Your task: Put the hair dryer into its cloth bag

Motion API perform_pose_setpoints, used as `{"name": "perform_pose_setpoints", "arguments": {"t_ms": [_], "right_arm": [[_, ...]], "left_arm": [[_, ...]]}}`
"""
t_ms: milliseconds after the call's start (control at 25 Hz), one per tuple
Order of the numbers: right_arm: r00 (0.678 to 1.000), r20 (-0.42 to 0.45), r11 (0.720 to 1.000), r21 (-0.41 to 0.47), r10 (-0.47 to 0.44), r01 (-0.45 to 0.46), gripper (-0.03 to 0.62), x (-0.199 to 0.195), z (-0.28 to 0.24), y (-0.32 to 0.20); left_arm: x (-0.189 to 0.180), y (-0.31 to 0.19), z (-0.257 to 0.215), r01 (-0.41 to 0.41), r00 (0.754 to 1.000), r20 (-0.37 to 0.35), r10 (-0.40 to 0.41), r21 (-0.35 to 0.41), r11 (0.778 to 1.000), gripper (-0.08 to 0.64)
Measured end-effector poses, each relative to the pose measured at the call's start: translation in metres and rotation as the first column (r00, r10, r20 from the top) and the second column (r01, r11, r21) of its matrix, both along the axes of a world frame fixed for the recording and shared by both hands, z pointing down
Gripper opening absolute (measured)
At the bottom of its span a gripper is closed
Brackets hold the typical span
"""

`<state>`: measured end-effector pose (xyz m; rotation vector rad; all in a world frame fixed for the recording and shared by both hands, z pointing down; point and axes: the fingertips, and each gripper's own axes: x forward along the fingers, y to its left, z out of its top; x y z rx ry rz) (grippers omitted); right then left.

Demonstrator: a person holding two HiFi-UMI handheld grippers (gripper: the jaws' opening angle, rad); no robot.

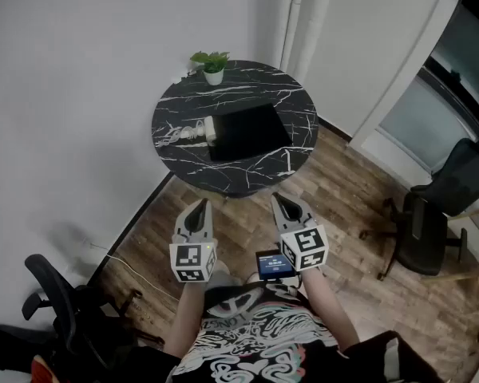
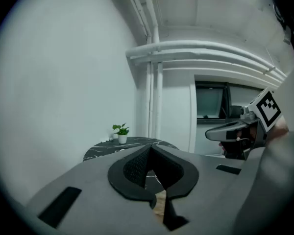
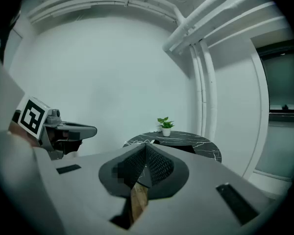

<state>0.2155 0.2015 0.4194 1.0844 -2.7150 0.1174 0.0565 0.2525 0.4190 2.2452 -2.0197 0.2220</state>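
Both pairs of jaws are closed on nothing: left gripper (image 1: 198, 207) and right gripper (image 1: 283, 203) hang short of the table (image 1: 223, 183), likely before starting. The dryer (image 1: 208, 129) lies toward the table's left edge, just beside the bag (image 1: 247, 131), handy for sliding in

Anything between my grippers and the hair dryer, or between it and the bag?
Nothing visible. The left gripper and right gripper, jaws shut, hang short of the table; the hair dryer lies just left of the bag; the plant stands at the far rim.
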Motion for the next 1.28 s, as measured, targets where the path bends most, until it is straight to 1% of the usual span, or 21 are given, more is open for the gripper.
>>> {"name": "perform_pose_setpoints", "arguments": {"t_ms": [360, 640, 840, 1080, 1280], "right_arm": [[1.000, 0.001, 1.000, 0.008, 0.004, -0.004, 0.019, 0.008, -0.001, -0.005], [0.999, 0.033, 1.000, 0.010, 0.018, -0.018, 0.020, 0.011, -0.003, -0.010], [1.000, -0.010, 0.998, 0.058, 0.004, -0.004, 0.020, 0.005, -0.006, -0.012], [1.000, -0.011, 0.998, 0.056, 0.000, 0.000, 0.020, 0.000, -0.004, -0.016], [1.000, -0.002, 0.999, 0.046, -0.014, 0.014, 0.021, -0.013, 0.001, -0.025]], "left_arm": [[0.007, -0.006, -0.006, -0.004, 1.000, 0.018, 0.004, 0.012, 1.000, 0.014], [0.003, -0.006, -0.008, 0.012, 1.000, 0.024, -0.012, 0.016, 1.000, 0.014], [-0.002, -0.005, -0.009, 0.028, 0.999, 0.031, -0.028, 0.015, 1.000, 0.014], [-0.009, -0.003, -0.010, 0.053, 0.998, 0.038, -0.053, 0.008, 0.999, 0.014], [-0.024, -0.006, -0.004, 0.081, 0.996, 0.039, -0.081, -0.004, 0.997, 0.014]]}}
